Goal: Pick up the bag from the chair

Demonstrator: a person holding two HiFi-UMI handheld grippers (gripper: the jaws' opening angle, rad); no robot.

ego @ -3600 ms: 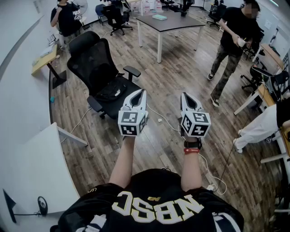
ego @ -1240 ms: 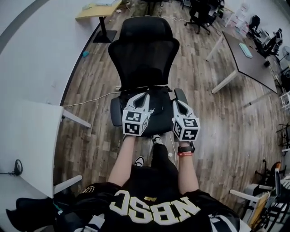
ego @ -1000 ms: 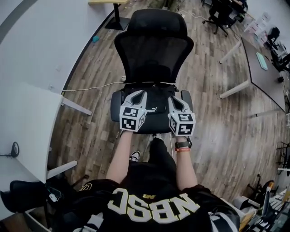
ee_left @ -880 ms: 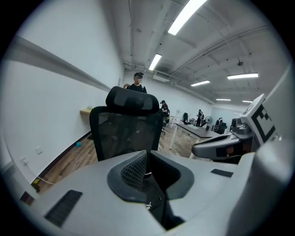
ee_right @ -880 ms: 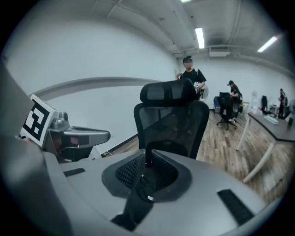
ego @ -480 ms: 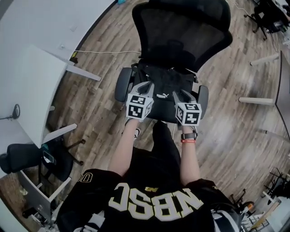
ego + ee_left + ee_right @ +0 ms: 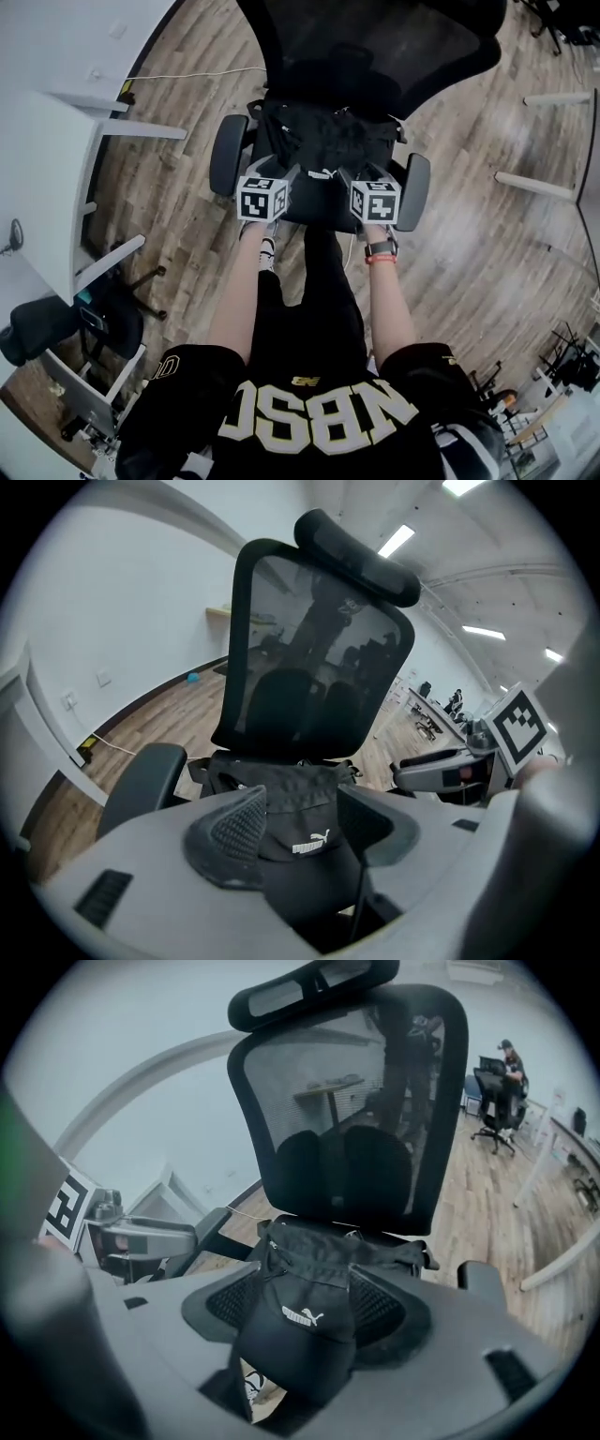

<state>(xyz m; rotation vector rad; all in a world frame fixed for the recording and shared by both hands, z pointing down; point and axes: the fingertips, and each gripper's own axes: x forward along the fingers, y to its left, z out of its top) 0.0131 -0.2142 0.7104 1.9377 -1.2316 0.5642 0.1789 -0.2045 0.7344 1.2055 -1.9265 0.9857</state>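
Two open grippers at the near edge of the bag: the reach is under way, with no grip yet.
Nearest, the left gripper (image 7: pixel 285 172) and the right gripper (image 7: pixel 362 174) point down and away, side by side. The jaws of both have just been opening and now stand well apart, holding nothing. In each gripper view the near flap of the black bag (image 7: pixel 323 141), with its white logo, shows in the gap between the jaws, but the pads do not press on it. The bag lies on the seat of the chair (image 7: pixel 394 42), close to the backrest on the far side. I judge that the approach is almost finished. Next, each gripper should go a little farther onto the cloth, then close on a firm fold or strap before lifting.
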